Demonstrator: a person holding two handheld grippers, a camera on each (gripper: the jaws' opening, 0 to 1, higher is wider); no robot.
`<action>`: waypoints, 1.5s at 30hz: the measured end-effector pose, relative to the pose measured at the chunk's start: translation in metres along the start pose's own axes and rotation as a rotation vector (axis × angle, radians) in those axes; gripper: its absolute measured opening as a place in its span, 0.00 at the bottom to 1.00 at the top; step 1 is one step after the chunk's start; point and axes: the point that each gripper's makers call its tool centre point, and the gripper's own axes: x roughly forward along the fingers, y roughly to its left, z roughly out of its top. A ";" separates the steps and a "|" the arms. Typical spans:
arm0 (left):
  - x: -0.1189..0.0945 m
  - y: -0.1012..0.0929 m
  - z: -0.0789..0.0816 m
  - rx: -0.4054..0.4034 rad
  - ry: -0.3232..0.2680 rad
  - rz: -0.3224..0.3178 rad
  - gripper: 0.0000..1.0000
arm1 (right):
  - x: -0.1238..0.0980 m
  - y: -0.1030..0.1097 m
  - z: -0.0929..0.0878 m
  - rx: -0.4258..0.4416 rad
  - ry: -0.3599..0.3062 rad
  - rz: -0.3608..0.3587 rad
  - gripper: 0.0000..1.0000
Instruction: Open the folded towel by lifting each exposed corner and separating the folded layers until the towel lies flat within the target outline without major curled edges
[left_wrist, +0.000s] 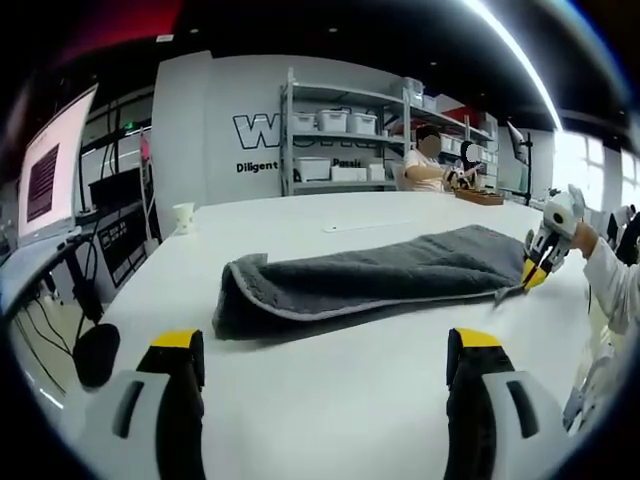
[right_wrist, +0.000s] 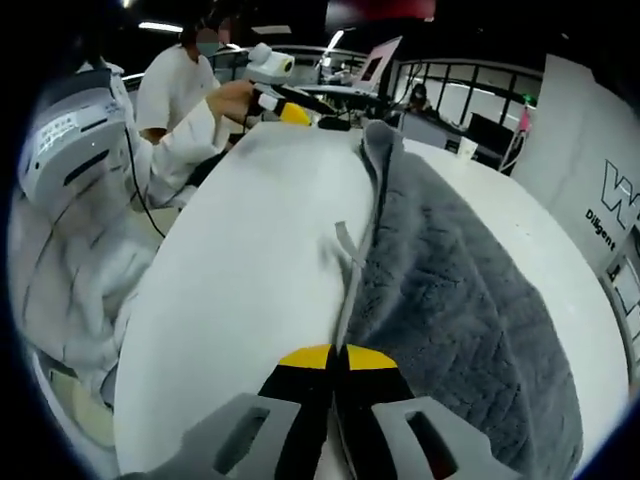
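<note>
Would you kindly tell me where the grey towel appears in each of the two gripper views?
Left gripper view: the grey towel lies folded across the picture's middle on the white table, the right gripper at its right end.
Right gripper view: it runs from bottom centre up the right half, its edge between the shut jaws.
Shared landmark: the paper cup.

towel (left_wrist: 380, 272): I see grey cloth, plush and matt, with a smooth hem
counter (left_wrist: 330, 400): I see smooth white, faintly glossy
</note>
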 end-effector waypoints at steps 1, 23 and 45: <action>0.000 0.000 0.000 0.000 0.001 0.000 0.99 | 0.000 0.000 -0.001 0.004 0.000 -0.003 0.00; 0.021 0.005 -0.001 -0.083 -0.017 -0.009 0.97 | -0.047 -0.013 -0.017 0.100 -0.048 -0.259 0.83; 0.067 0.051 0.006 -0.156 -0.029 0.072 0.60 | -0.092 -0.019 -0.054 0.294 -0.147 -0.459 0.99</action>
